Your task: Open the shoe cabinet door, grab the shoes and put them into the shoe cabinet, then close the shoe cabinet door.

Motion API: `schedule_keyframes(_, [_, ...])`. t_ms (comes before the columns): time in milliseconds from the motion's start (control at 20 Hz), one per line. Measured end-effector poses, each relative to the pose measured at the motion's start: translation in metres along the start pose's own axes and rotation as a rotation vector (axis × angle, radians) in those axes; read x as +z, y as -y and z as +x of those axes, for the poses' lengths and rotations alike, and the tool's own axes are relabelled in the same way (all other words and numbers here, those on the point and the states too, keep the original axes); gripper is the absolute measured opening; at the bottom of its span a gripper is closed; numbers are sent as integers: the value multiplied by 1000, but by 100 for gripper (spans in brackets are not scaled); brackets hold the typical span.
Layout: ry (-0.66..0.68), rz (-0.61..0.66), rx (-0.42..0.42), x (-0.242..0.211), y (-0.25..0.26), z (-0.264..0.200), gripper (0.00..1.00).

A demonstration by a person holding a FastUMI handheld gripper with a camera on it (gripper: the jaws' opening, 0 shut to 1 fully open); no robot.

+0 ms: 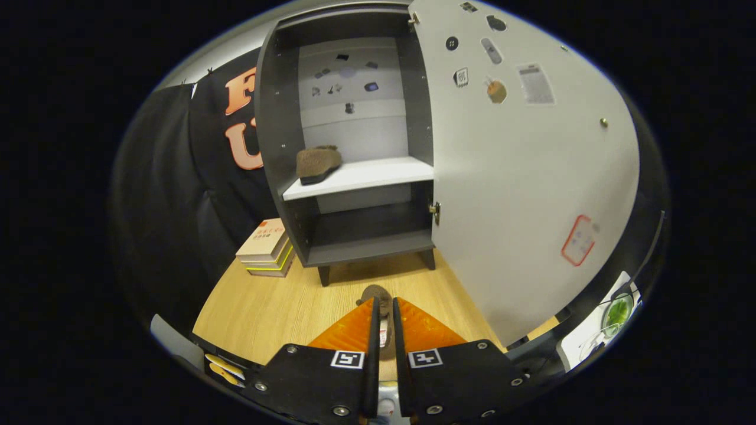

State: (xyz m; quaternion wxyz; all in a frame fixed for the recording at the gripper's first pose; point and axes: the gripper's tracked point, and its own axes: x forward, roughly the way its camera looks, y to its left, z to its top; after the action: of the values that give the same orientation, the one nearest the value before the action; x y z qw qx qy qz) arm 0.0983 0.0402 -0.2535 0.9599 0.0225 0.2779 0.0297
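In the gripper view, the shoe cabinet (354, 147) stood on the wooden table (266, 307) with its door (531, 177) swung wide open to the right. It held one brown shoe (318, 163), which lay at the left end of the white middle shelf (378, 174), toe hanging a little over the front edge. The compartment under that shelf held nothing. The gripper (384, 310) had its fingers drawn close together, clamped on the second brown shoe (377, 295), whose toe poked out just ahead of the tips. A stack of books (267, 248) lay on the table beside the cabinet's left foot.
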Motion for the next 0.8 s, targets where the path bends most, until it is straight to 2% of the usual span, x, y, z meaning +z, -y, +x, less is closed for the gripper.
schedule_keyframes(550, [-274, -66, 108, -109, -34, 114, 13])
schedule_keyframes(800, [-364, -74, 129, -143, -38, 156, 13])
